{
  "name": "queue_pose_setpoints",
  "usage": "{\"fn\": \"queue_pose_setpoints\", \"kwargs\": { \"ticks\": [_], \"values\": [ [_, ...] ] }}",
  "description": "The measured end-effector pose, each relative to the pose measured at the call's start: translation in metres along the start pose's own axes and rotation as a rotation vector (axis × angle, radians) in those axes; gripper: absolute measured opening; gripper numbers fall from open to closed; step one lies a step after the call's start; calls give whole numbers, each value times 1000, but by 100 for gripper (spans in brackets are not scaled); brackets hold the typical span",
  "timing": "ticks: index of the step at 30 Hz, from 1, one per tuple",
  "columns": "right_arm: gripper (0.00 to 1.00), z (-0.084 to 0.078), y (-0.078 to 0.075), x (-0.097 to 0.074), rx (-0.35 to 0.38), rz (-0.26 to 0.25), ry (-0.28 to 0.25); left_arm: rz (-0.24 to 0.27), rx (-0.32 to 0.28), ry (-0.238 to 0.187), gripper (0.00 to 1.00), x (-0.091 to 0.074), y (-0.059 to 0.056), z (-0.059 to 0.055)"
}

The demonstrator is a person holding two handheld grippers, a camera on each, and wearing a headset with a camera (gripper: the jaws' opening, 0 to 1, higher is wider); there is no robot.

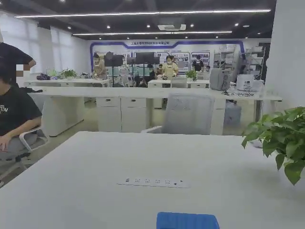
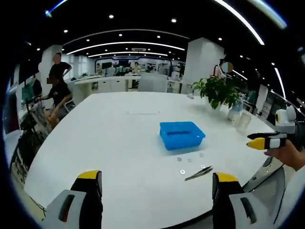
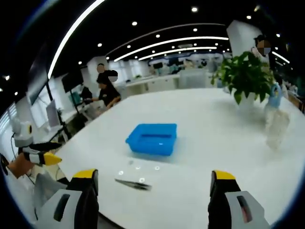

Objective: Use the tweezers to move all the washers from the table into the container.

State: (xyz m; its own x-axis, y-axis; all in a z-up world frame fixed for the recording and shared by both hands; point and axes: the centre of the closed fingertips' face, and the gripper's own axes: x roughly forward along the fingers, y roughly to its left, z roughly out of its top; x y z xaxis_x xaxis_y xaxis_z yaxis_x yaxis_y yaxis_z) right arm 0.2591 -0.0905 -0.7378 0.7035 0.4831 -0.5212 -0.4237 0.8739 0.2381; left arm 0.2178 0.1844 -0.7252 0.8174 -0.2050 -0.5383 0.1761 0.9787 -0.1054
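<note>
- The washers point(image 2: 181, 171) lie loose on the white table point(image 2: 119, 143), low and right of centre in my left gripper view, just below the blue container point(image 2: 182, 134).
- The tweezers point(image 2: 199, 173) lie flat just right of them, and nothing grips them.
- My left gripper point(image 2: 156, 177) rises from the bottom edge, jaws spread wide and empty.
- My right gripper point(image 3: 154, 175) is the same in its own view, with the tweezers just above its left jaw.
- In the head view the container shows at bottom centre, a power strip point(image 1: 153, 182) above it and a potted plant point(image 1: 281, 138) at the right edge.
</note>
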Motion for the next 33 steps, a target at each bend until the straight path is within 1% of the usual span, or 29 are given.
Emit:
{"fn": "queue_pose_setpoints", "kwargs": {
  "ticks": [4, 8, 11, 14, 16, 19, 22, 28, 30, 33],
  "values": [
    [96, -7, -2, 0, -6, 6, 25, 0, 6, 11, 95, 0, 0, -2],
    [96, -10, -5, -1, 13, 12, 21, 7, 5, -2, 95, 1, 1, -2],
    [95, -12, -6, 0, 26, 12, 26, 4, 12, 12, 95, 3, 1, -5],
    [95, -11, -5, 2, 33, 25, 27, 5, 26, 24, 94, 4, 1, -7],
    [95, -11, -3, 5, 34, 38, 37, 4, 29, 28, 94, 5, 0, -8],
    [95, -10, 1, 8, 21, 40, 41, -2, 27, 28, 94, 7, -1, -8],
    [95, -9, 4, 11, 24, 45, 37, -7, 27, 30, 94, 10, -2, -7],
    [95, -3, 3, 14, 19, 42, 18, -15, 43, 33, 94, 19, 0, -6],
    [95, -2, 3, 15, 27, 42, 16, -17, 44, 45, 94, 21, 1, -6],
    [95, -3, 5, 19, 25, 52, 23, -20, 48, 34, 94, 24, 0, -5]
  ]
}}
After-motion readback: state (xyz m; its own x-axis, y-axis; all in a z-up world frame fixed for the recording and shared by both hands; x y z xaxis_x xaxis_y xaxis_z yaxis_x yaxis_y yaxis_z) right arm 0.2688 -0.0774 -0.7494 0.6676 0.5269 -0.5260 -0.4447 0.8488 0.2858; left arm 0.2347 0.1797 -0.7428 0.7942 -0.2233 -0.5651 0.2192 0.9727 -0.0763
